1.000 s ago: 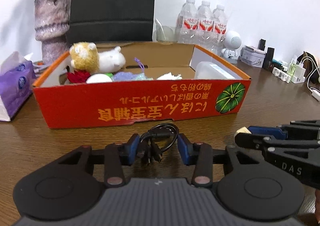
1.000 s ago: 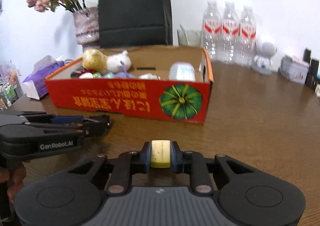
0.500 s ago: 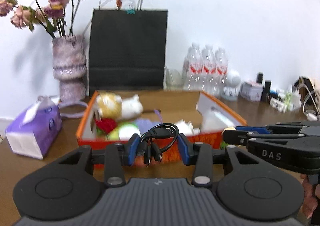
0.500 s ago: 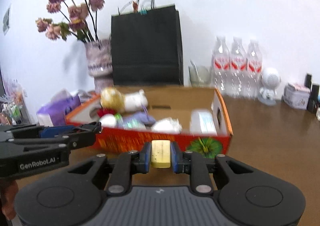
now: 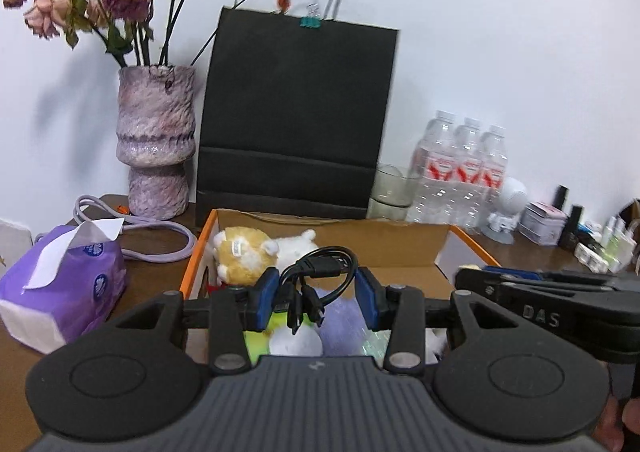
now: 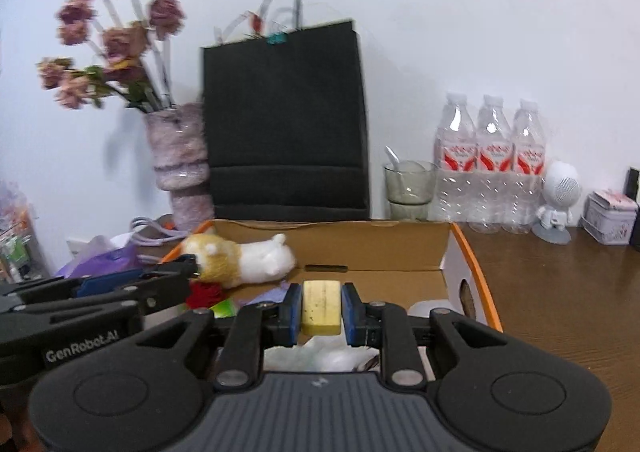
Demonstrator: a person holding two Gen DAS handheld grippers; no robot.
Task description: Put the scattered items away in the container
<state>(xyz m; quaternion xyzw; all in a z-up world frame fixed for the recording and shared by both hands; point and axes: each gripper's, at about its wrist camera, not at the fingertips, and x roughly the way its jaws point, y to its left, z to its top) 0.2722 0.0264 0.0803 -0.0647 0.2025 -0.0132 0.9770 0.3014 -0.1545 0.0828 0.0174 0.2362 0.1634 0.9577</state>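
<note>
My left gripper (image 5: 316,302) is shut on a coiled black cable (image 5: 320,276), whose plugs dangle between the blue pads. It hangs over the near part of the orange cardboard box (image 5: 400,248). My right gripper (image 6: 321,312) is shut on a small yellow block (image 6: 321,308), also above the box (image 6: 472,268). Inside the box lie a yellow-and-white plush toy (image 5: 256,252), a red item, a green one, purple and white soft things. The plush toy (image 6: 244,258) shows in the right wrist view too. Each gripper appears at the edge of the other's view.
Behind the box stand a black paper bag (image 5: 296,116), a purple vase of dried flowers (image 5: 156,144), a glass cup (image 6: 408,184) and three water bottles (image 5: 464,176). A purple tissue pack (image 5: 64,288) and a lilac cord lie left. Small gadgets crowd the back right.
Both grippers rose from table level in front of the box and moved forward over it, still holding the cable and the yellow block. The box's orange front wall has dropped out of sight.
</note>
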